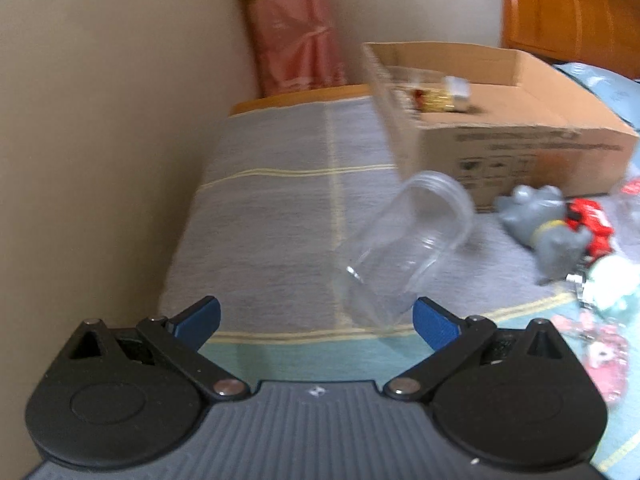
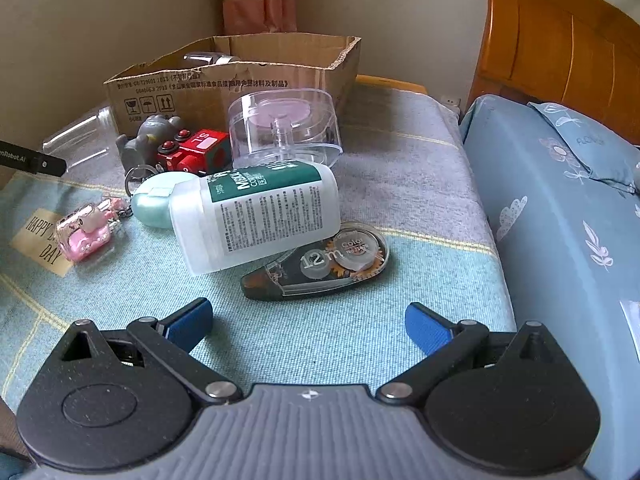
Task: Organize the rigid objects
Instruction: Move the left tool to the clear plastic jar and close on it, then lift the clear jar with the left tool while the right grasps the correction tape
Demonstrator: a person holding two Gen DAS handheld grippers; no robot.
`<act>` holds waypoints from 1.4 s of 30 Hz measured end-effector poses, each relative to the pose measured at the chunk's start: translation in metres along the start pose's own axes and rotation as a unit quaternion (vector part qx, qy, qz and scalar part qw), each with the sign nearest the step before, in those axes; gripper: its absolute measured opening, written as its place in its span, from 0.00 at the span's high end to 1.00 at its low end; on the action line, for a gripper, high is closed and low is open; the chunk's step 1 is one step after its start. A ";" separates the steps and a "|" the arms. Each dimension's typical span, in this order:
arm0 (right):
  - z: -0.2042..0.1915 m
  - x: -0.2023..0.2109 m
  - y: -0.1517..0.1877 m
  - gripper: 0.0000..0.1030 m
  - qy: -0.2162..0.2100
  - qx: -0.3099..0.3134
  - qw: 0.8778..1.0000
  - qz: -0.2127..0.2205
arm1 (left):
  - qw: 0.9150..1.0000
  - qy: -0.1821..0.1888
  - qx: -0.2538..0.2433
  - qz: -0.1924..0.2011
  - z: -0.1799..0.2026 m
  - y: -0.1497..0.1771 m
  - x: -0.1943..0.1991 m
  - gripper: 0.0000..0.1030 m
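A: Left gripper (image 1: 316, 322)?
B: Jaws spread wide, empty; clear jar (image 1: 404, 246) lying just beyond them, near the cardboard box (image 1: 520, 120).
A: Right gripper (image 2: 309, 322)?
B: Also wide, empty; correction tape (image 2: 320, 266) just ahead, white bottle (image 2: 256, 216) behind it.

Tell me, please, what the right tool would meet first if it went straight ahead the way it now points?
Most likely the correction tape dispenser, lying on the bedcover just ahead of the open right tool, with the white bottle right behind it. Depth is hard to judge here.

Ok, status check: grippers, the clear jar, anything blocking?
Left gripper open, right gripper open, both empty. Clear jar on its side ahead of left. Grey figurine beside it, cardboard box behind.
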State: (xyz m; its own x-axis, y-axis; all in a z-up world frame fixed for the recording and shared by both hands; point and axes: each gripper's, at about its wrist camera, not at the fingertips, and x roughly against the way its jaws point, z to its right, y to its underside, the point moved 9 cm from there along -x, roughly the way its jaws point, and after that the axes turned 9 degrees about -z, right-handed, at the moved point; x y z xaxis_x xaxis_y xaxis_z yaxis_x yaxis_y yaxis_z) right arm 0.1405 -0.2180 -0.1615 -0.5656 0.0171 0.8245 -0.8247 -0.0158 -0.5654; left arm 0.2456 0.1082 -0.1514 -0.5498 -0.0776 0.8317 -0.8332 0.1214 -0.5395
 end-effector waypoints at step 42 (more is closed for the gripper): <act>0.000 -0.012 -0.031 0.10 -0.091 0.145 0.985 -0.013 | 0.997 0.075 0.022 -0.024 0.057 -0.028 -0.035 0.01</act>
State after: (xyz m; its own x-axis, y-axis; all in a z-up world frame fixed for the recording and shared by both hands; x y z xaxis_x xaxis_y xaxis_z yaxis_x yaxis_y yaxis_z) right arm 0.1726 -0.2182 -0.1541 -0.5126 -0.1579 0.8440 -0.7880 -0.3038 -0.5354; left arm 0.2847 0.0511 -0.1733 -0.4965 0.0664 0.8655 -0.8623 0.0766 -0.5006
